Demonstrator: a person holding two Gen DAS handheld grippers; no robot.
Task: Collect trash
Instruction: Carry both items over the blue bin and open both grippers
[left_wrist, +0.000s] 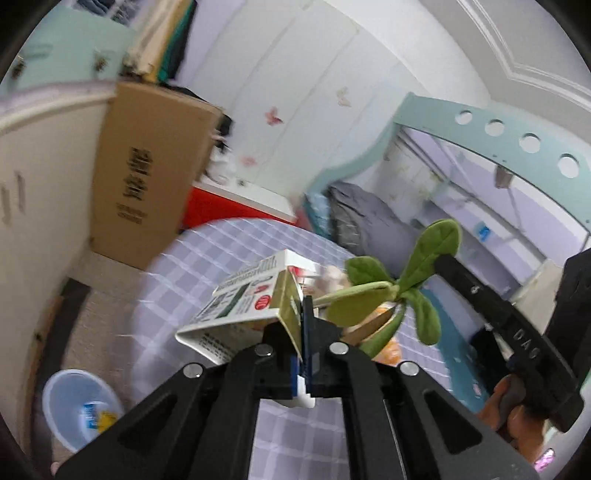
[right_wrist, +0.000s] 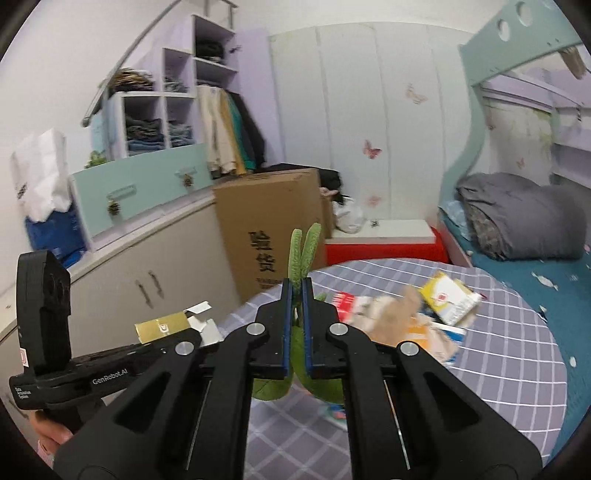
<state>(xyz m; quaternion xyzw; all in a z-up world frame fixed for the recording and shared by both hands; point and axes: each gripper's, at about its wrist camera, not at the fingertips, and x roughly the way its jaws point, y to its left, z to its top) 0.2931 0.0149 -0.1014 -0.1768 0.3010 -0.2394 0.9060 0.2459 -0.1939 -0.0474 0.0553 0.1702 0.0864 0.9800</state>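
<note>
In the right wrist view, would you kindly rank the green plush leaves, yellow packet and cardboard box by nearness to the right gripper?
1. Green plush leaves, clamped in the right gripper.
2. Yellow packet, on the table, right.
3. Cardboard box, on the floor beyond the table.

Your litter (right_wrist: 402, 325) on the table (right_wrist: 517, 350) is motion-blurred; its labels can't be read. The basin (left_wrist: 79, 406) contents are too small to identify.
</note>
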